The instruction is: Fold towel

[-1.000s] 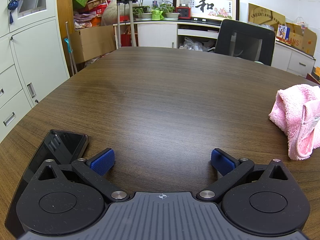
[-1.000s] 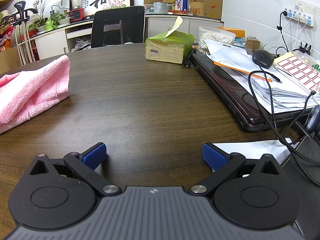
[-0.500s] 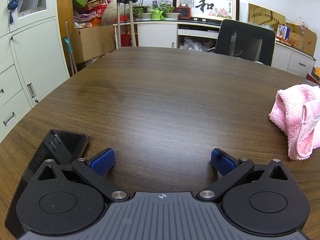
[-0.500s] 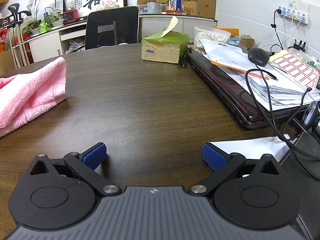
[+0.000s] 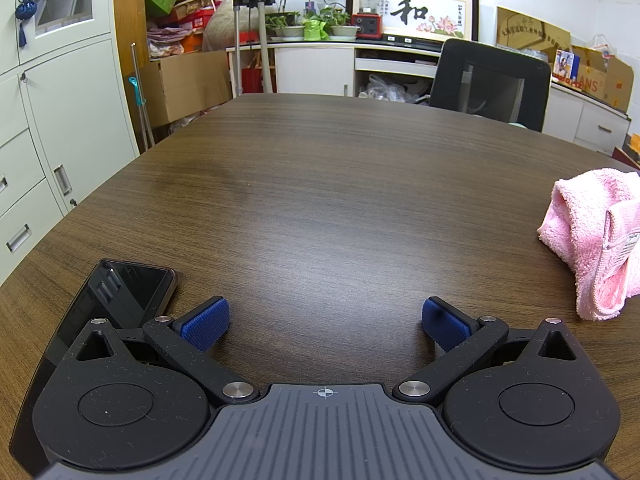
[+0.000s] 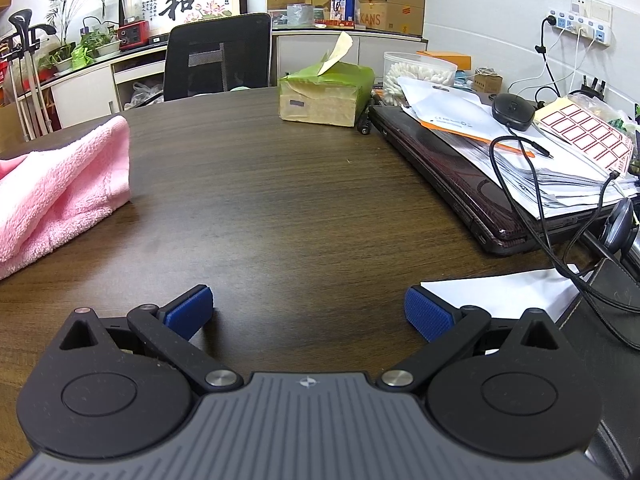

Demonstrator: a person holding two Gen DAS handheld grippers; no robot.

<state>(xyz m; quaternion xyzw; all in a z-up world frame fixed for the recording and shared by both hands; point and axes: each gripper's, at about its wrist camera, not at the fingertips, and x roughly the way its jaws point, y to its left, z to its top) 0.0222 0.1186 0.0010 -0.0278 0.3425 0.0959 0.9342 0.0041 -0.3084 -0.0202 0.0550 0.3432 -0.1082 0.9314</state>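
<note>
Now, towel lying bunched on table, between grippers, touching neither. Left gripper sitting low over bare wood, jaws spread wide, gripping nothing, towel off to its right. Right gripper also gaping wide, empty, towel off to its left. Phone lying beside left gripper; laptop sitting under papers at right.

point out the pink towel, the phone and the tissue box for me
pink towel (image 6: 60, 184): right wrist view, on the broad top fold of the terry cloth.
phone (image 5: 120, 296): left wrist view, on its dark glass screen.
tissue box (image 6: 320, 100): right wrist view, on its pale front side.
</note>
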